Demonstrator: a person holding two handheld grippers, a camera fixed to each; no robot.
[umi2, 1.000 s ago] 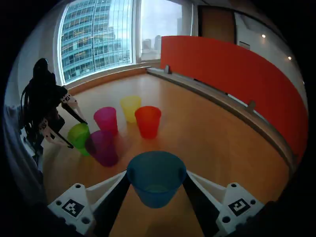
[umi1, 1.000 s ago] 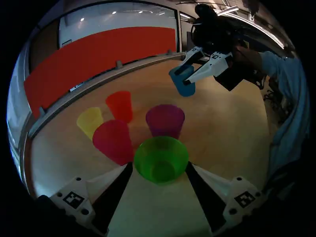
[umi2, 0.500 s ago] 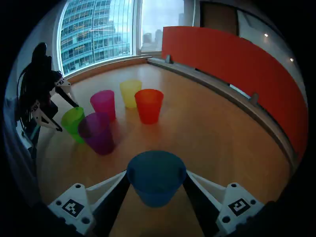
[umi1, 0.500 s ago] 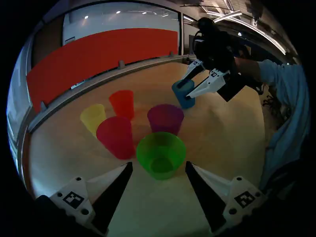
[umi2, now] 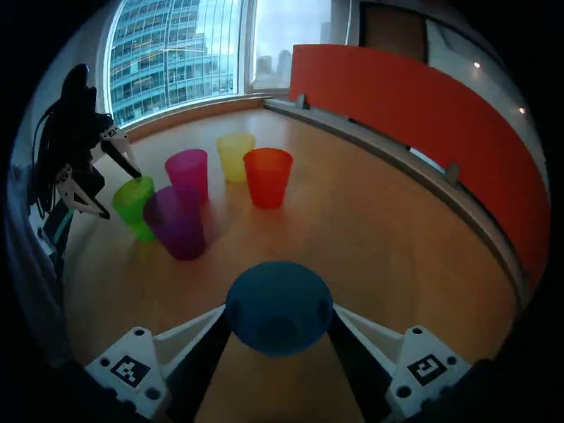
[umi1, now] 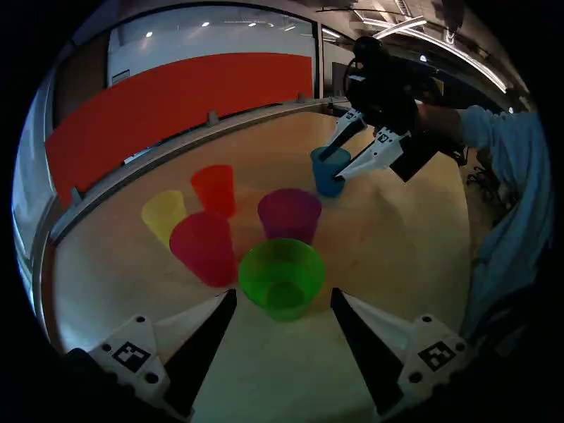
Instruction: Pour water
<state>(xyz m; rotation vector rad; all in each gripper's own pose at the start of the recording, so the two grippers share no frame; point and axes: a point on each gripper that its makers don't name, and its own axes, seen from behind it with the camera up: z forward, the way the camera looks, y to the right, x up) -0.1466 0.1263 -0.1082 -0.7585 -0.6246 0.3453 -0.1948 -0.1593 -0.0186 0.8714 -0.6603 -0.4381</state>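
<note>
Left tool (umi1: 280,292) fingers apart, green cup (umi1: 282,276) lower centre between its tips, on surface (umi1: 395,233), right tool (umi2: 279,310) clamped on blue cup (umi2: 278,299), lower centre.

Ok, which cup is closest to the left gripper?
The green cup, standing just ahead of the left gripper; the other cups stand farther off.

A light wooden table (umi1: 395,233) carries six plastic cups, all upright. The yellow cup (umi1: 162,215) and orange cup (umi1: 213,189) stand nearest its railed edge. The pink cup (umi1: 203,247), purple cup (umi1: 289,215) and green cup (umi1: 282,278) cluster beside them, and the blue cup (umi1: 329,169) stands apart.
</note>
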